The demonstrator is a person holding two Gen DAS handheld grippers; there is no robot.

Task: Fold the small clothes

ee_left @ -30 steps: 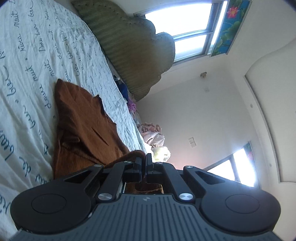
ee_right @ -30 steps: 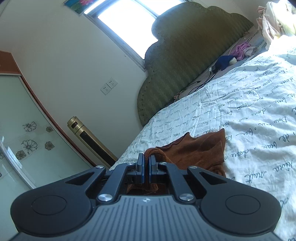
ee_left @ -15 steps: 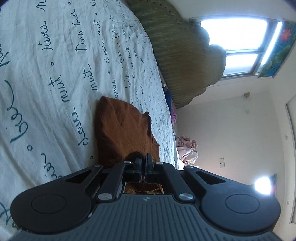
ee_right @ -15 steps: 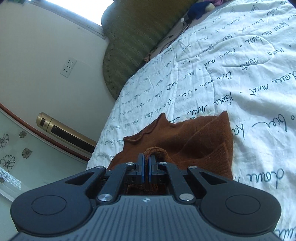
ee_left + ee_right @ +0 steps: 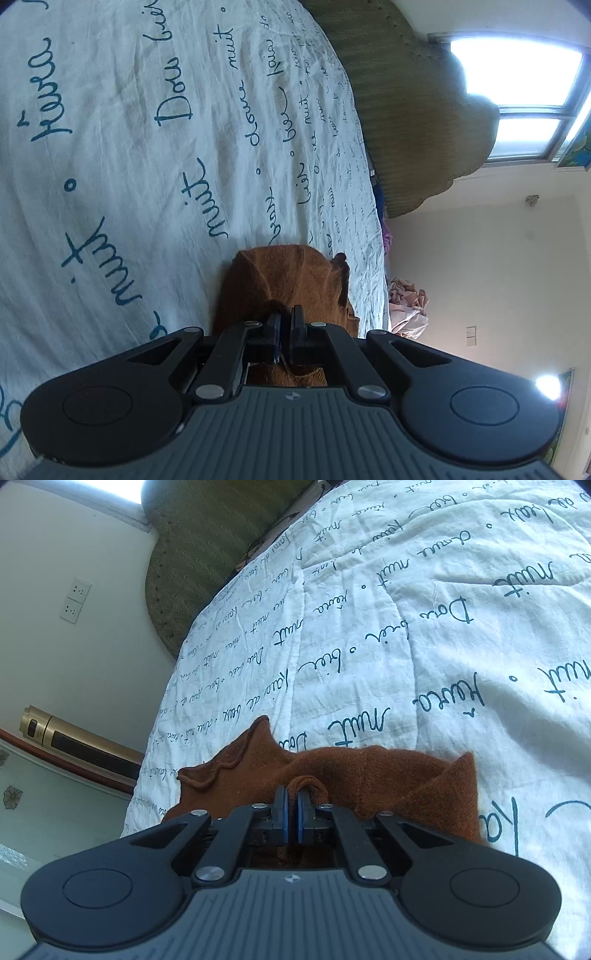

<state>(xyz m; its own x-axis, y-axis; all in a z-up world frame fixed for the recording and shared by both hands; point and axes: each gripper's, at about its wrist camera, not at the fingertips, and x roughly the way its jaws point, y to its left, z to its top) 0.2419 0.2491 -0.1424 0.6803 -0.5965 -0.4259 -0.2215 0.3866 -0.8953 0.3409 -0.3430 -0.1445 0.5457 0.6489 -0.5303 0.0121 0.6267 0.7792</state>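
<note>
Pinching a rust-brown knit garment (image 5: 369,775), right gripper (image 5: 292,805) is clamped on a bunched edge; left gripper (image 5: 285,325) likewise has its jaws nearly together on cloth. Garment spreads toward 12 o'clock from both claws over white script-printed quilt (image 5: 406,627), long axis roughly 9-to-3 in right view; green padded headboard (image 5: 207,554) lies beyond.

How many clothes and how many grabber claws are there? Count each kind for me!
Brown garment: 1
Pink clothes pile: 1
Grippers, left gripper and right gripper: 2
Total: 4
</note>
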